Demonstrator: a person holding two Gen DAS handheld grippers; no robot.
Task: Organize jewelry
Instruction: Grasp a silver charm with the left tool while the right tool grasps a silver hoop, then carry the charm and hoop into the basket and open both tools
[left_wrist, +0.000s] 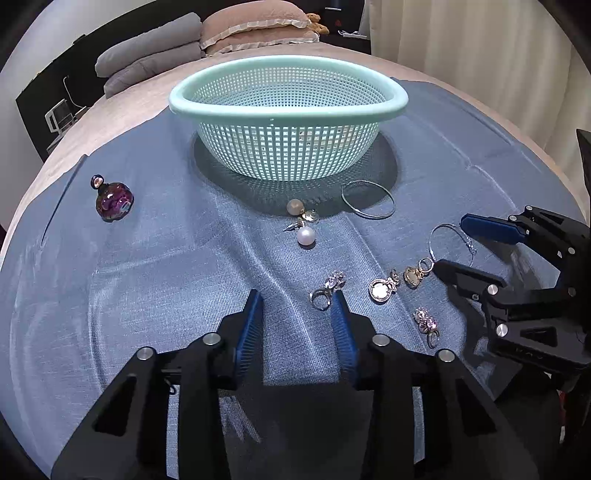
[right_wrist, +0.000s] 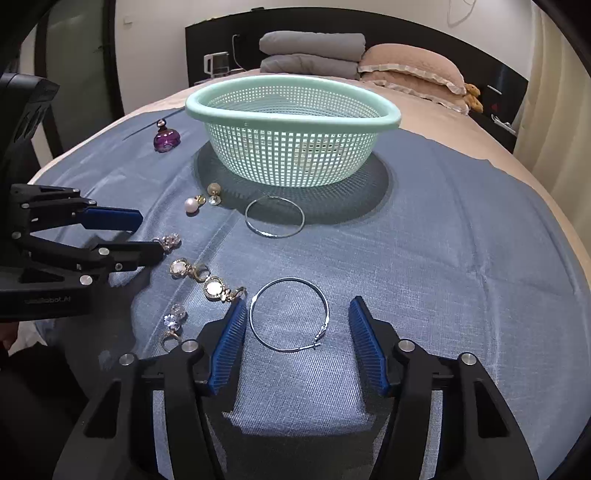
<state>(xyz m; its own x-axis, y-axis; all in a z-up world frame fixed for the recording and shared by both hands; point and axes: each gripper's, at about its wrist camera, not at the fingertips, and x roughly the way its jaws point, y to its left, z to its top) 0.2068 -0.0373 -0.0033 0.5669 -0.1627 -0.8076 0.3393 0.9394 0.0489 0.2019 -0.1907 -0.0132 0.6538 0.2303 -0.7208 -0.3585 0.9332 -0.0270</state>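
Silver hoop earring (right_wrist: 289, 314) lies flat on the blue cloth (right_wrist: 443, 258), between the wide-apart fingers of the right hand-held gripper (right_wrist: 297, 314), not gripped. Left hand-held gripper (left_wrist: 297, 306) also wide, empty, its tip beside a crystal earring (left_wrist: 327, 288). Mint basket (left_wrist: 288, 99) sits beyond, second hoop (left_wrist: 367, 199) near its base.

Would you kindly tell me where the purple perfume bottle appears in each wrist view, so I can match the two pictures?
Left wrist view: the purple perfume bottle stands at the far left on the blue cloth, left of the green basket.
Right wrist view: the bottle sits upper left, just left of the basket.
Shared landmark: the green basket.
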